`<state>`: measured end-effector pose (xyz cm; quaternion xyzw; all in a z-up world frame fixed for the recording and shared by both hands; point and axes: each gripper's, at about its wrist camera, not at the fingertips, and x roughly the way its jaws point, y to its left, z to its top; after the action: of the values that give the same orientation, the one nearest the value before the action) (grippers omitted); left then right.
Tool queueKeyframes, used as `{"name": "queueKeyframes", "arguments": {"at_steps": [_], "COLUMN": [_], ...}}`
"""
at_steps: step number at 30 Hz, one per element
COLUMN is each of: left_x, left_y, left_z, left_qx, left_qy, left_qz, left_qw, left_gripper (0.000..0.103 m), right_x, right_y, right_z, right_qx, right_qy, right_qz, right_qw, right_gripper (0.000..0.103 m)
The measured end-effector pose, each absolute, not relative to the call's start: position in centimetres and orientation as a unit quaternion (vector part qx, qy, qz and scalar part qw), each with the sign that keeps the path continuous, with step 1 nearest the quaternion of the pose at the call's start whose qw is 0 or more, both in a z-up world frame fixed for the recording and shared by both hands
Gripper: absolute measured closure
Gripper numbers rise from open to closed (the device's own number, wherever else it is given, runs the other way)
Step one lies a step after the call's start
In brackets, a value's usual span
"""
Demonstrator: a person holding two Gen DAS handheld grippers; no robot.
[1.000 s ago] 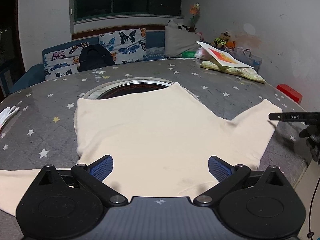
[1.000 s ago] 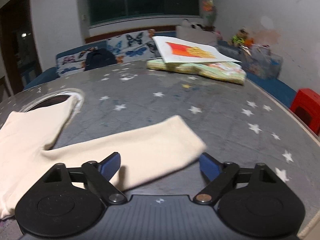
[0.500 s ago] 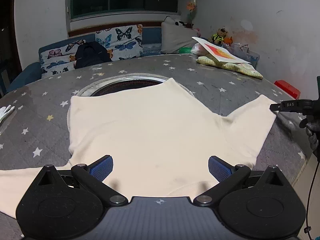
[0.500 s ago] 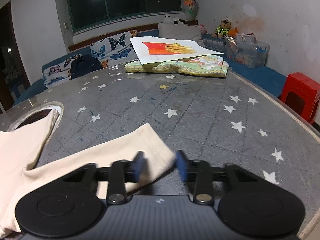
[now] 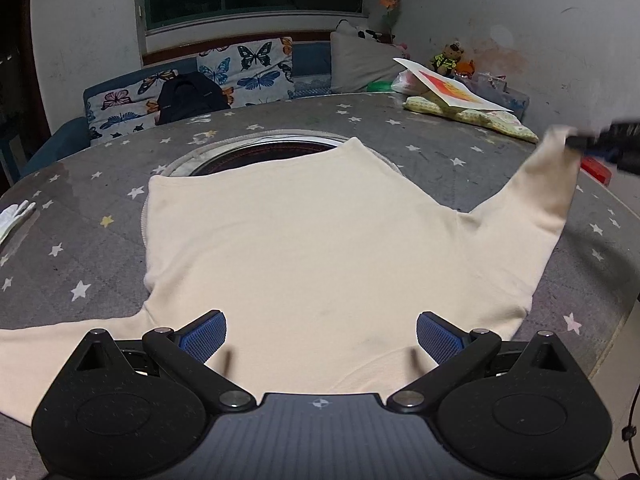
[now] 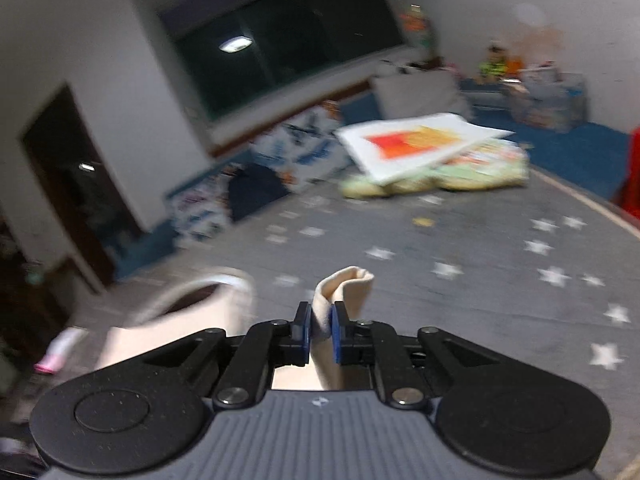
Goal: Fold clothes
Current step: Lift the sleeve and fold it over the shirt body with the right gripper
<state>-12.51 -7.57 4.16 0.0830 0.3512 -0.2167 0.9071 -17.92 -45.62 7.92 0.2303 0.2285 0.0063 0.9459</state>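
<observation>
A cream long-sleeved top [image 5: 312,232] lies flat on the round table, its body spread out in the left wrist view. My left gripper [image 5: 320,332] hovers open over the top's near edge, with cloth below it and nothing pinched. My right gripper [image 6: 320,328] is closing its jaws on the cuff of the right sleeve [image 6: 348,284], which bunches up between the blue pads. From the left wrist view that sleeve [image 5: 548,184] rises off the table to the right gripper [image 5: 580,142] at the far right. The right wrist view is blurred.
The table [image 5: 460,152] wears a grey cloth with stars and has a round opening [image 5: 272,152] behind the top. A folded quilt under a picture sheet [image 5: 460,92] lies at the back right. A white glove [image 5: 16,216] lies left, a red stool [image 5: 596,168] stands right.
My right gripper went from open to shut on the sleeve cuff and lifted it off the table. The left gripper stayed where it was, still open.
</observation>
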Motion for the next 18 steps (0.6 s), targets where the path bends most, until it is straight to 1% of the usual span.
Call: {"name": "queueKeyframes", "arguments": {"at_steps": [5,10,16,18], "left_x": [-12.5,-12.7,-13.0,-13.1], "left_y": [-6.5,-5.3,-4.0,-3.6], "left_z": [4.3,4.4,4.5,4.6], "left_qx": [0.072,0.058,0.045,0.047], "left_qy": [0.349,0.346,0.342,0.337], "left_qz": [-0.211,-0.208,-0.205,-0.206], "left_qw": [0.91,0.913,0.916,0.917], "left_gripper": [0.0,0.0,0.0,0.0], "right_x": [-17.6,-16.4,-14.1,-13.7], "right_y": [-41.4,-36.7,-30.8,-29.8], "right_z": [11.6,13.6,12.3,11.7], "right_qx": [0.236,0.23,0.21,0.193], "right_qy": [0.2,0.202,0.237,0.247], "right_qz": [0.099,0.174,0.231,0.23], "right_qw": [0.946,0.936,0.92,0.921], "right_gripper": [0.094,0.096,0.097,0.095]}}
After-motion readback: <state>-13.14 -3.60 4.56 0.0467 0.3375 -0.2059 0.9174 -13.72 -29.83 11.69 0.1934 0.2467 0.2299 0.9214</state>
